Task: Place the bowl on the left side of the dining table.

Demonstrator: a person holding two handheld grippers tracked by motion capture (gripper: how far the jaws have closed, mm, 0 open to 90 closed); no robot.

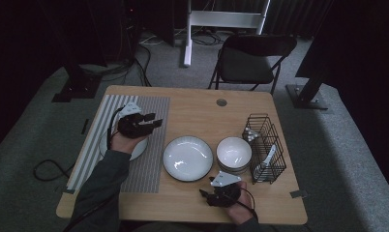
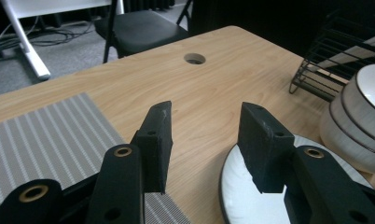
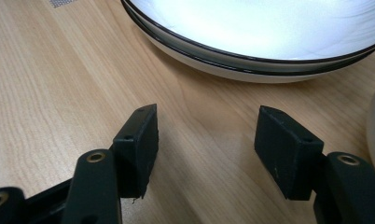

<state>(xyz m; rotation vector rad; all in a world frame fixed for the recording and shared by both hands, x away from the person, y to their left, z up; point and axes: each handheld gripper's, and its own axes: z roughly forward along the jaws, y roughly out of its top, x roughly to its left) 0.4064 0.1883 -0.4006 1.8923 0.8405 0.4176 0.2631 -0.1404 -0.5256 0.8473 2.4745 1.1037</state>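
My left gripper (image 1: 153, 121) hovers over the striped grey placemat (image 1: 149, 159) at the table's left, jaws open and empty. In the left gripper view the same gripper (image 2: 206, 140) points across the bare wood toward the table's cable hole (image 2: 194, 58). A small white plate (image 1: 138, 148) lies on the mat, partly hidden under the left hand. My right gripper (image 1: 204, 195) rests low near the front edge, open with nothing between its jaws (image 3: 206, 144). Just ahead of it sits a stack of white, dark-rimmed plates (image 3: 251, 32) at the table's middle (image 1: 187, 158).
A stack of white bowls (image 1: 233, 153) stands right of the plates, and a black wire rack (image 1: 265, 145) with utensils stands at the right edge. A black folding chair (image 1: 250, 60) is behind the table. Bare wood (image 1: 197, 113) stretches across the back.
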